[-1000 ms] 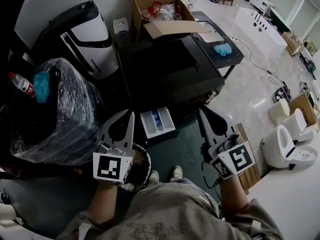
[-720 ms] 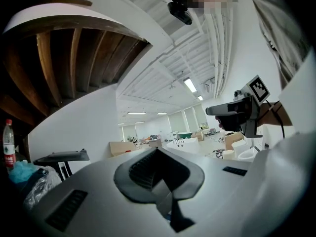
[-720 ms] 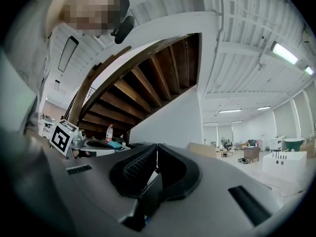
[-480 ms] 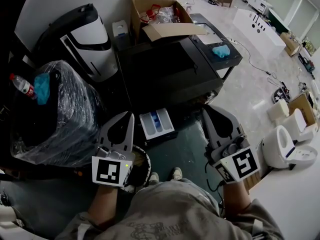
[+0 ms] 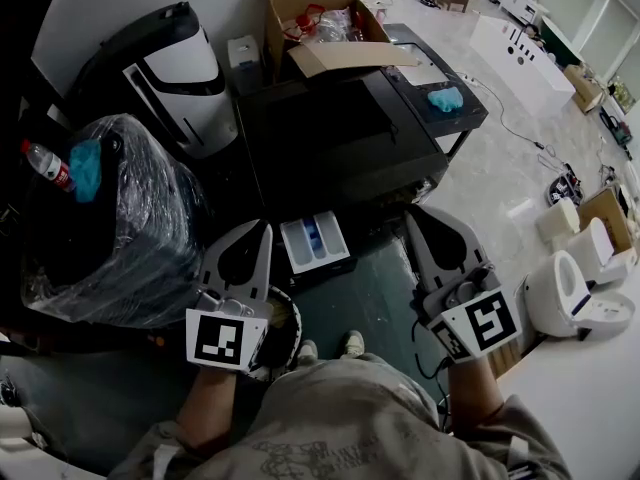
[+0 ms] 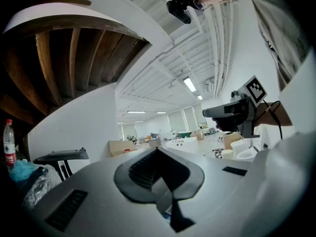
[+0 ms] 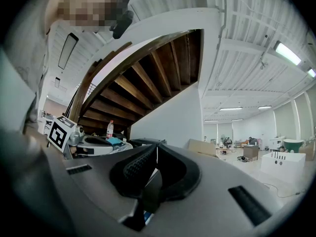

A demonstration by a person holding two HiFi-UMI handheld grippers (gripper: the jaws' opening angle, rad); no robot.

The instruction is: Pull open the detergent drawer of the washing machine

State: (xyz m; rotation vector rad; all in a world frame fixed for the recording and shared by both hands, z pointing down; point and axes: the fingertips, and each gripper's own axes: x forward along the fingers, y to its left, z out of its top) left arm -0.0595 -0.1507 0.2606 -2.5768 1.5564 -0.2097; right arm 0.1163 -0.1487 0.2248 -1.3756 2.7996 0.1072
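Observation:
The black washing machine [image 5: 340, 138] stands in the middle of the head view. Its white detergent drawer [image 5: 315, 243], with blue inside, sticks out of the front at the lower left. My left gripper [image 5: 264, 226] hangs just left of the drawer, jaws together and holding nothing. My right gripper [image 5: 410, 214] is off to the drawer's right, apart from it, also shut and empty. In the left gripper view the pads meet at the tip of the left gripper [image 6: 157, 150]. The right gripper view shows the same on the right gripper [image 7: 156, 145].
An open cardboard box [image 5: 320, 18] and a blue cloth [image 5: 446, 98] lie on the machine's top. A plastic-wrapped black bundle [image 5: 110, 228] with a bottle [image 5: 45, 166] stands at the left. White toilets [image 5: 570, 288] sit at the right. The person's shoes [image 5: 330, 348] are below the drawer.
My right gripper has rolled a little and its marker cube has shifted slightly right. The left gripper and the drawer have stayed where they were.

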